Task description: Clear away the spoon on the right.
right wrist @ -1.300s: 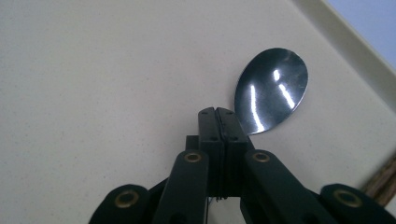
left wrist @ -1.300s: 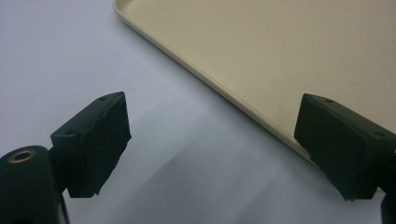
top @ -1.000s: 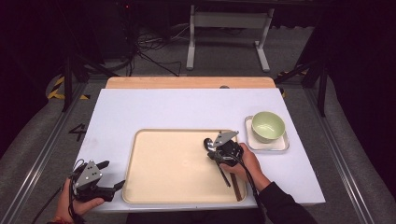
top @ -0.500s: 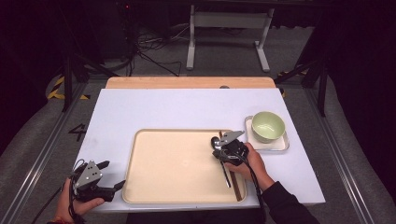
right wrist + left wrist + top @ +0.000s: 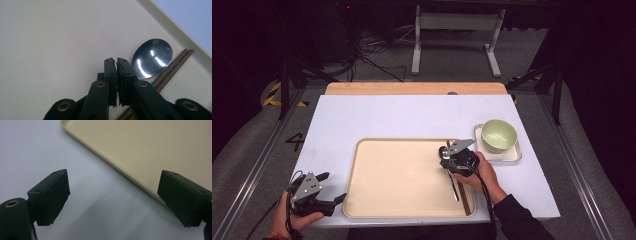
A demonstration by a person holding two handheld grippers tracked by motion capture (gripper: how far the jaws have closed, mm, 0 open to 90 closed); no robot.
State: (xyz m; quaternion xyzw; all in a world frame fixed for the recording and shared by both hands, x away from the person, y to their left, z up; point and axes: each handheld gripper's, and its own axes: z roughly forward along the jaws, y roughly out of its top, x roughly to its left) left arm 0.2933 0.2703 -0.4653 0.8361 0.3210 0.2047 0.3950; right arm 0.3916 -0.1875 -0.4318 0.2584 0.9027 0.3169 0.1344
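My right gripper (image 5: 446, 154) hovers low over the right part of a beige tray (image 5: 387, 200), its jaws shut with barely a slit between them. In the right gripper view a shiny metal spoon (image 5: 152, 58) lies just right of the gripper tips (image 5: 116, 61), its handle running back under the jaws; whether the pads pinch it I cannot tell. A pair of brown chopsticks (image 5: 172, 67) lies along the tray's right rim beside the spoon. My left gripper (image 5: 332, 187) rests open at the table's near left corner, with nothing between its pads (image 5: 50, 195), close to the tray's edge (image 5: 120, 165).
A pale green bowl (image 5: 499, 135) stands on a small white square plate (image 5: 512, 156) just right of the tray. A wooden strip (image 5: 412, 88) borders the white tabletop (image 5: 412, 117) at the far side. Table legs and cables lie on the dark floor behind.
My right gripper has shifted slightly to the right over the tray. The left gripper has stayed where it was.
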